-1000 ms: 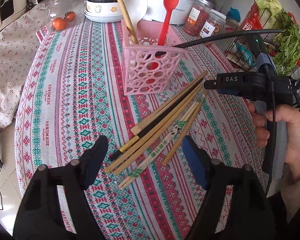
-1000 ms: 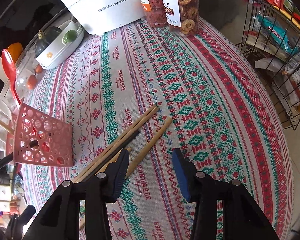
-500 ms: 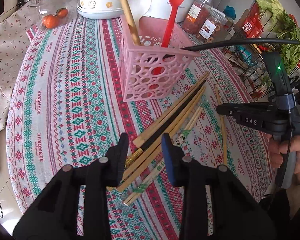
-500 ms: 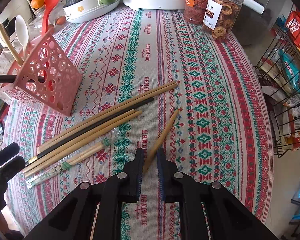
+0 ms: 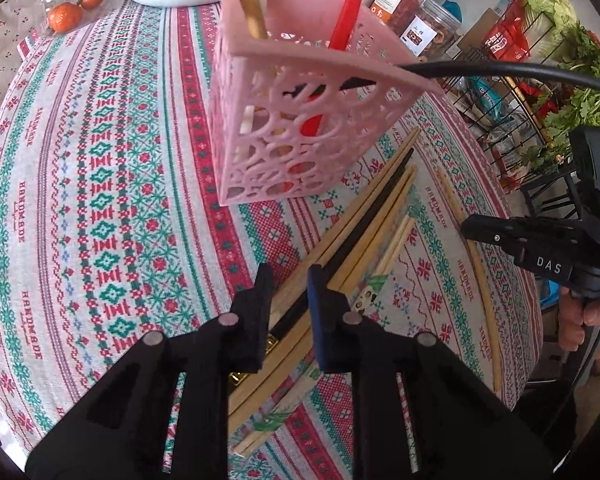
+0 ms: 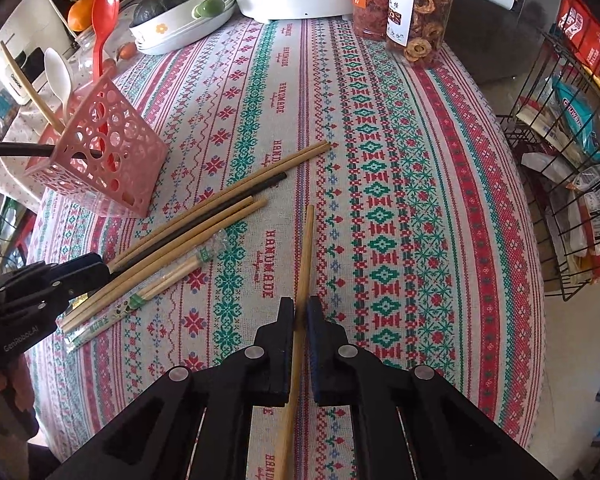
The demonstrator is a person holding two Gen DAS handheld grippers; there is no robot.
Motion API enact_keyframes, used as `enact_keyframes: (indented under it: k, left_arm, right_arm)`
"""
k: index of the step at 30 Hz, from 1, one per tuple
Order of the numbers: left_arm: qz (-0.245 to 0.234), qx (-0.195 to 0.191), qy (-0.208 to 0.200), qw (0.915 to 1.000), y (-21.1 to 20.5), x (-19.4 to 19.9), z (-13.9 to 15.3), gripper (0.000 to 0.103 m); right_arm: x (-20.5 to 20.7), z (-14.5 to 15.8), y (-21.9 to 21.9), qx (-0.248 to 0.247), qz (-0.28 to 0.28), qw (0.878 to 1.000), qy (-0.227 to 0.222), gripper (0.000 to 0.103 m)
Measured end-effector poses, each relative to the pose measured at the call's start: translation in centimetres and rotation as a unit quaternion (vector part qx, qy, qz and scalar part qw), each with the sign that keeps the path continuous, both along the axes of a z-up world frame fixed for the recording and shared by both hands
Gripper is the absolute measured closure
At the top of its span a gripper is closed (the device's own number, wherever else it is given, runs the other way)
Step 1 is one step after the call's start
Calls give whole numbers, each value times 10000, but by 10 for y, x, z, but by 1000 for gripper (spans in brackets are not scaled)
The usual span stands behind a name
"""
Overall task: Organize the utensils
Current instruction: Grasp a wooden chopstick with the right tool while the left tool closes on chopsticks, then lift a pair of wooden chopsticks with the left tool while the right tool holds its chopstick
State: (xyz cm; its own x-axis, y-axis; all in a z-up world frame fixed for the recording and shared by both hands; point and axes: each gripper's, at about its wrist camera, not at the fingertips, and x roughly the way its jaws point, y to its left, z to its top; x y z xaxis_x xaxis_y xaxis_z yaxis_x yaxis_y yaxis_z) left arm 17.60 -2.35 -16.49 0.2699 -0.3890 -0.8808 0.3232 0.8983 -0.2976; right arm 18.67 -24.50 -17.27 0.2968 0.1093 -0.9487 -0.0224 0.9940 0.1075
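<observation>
Wooden chopstick [image 6: 305, 264] pinched by right gripper [image 6: 300, 312]; left gripper [image 5: 290, 288] closing around bundled chopsticks [image 5: 364, 232].

Right gripper [image 6: 300, 312] at 6 o'clock clamps one chopstick [image 6: 306, 248]; chopstick bundle [image 6: 204, 220] and basket [image 6: 100, 152] toward 9–10 o'clock.

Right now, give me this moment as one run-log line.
left claw: closing on bundled chopsticks | right claw: shut on single chopstick | pink basket: upright, red spoon inside
</observation>
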Motion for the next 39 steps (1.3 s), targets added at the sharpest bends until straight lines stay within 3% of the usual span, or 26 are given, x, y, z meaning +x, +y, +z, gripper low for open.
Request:
enact_keyframes:
  k: [9,14,16,19,21,23,31,34,38,39]
  left_arm:
    - [-417,416,138,9982,-4,-25,2,103]
    - [-418,614,395,9965,17,-42,0,103]
    - [-379,574,272,9973,27,-48,4,103]
    - [-298,432,14,9986,38,-49,11,98]
    - [-249,310,-127,9991,38,-44,15,74]
    - [-235,253,-295,9990,33,-38,18,64]
    - [-345,69,-279,9990,-12,-6,4,64]
    - [-404,187,-149,9989,-24,-3,-7,72]
    - [-410,277,-295,9983,-35,-8,-10,75]
    - [-382,257,-290,9985,-38,-8,-12,80]
  right_arm:
    - [0,-6,10,-115,232,9996,145,97]
    - [-3,-6,13,-116,297,9993,199,97]
    - [-4,-6,14,-104,320,9992,217,97]
    - [-6,-5,16,-79,338,9992,222,97]
    - [-7,-6,19,-59,354,9991,241,96]
    - [-13,-4,27,-43,364,9990,263,96]
    - [-20,-5,29,-7,392,9988,290,95]
    - [-21,-4,29,-35,399,9988,294,94]
    - [-23,-3,32,-64,443,9986,276,89]
    - [-23,-3,34,-85,462,9985,265,88]
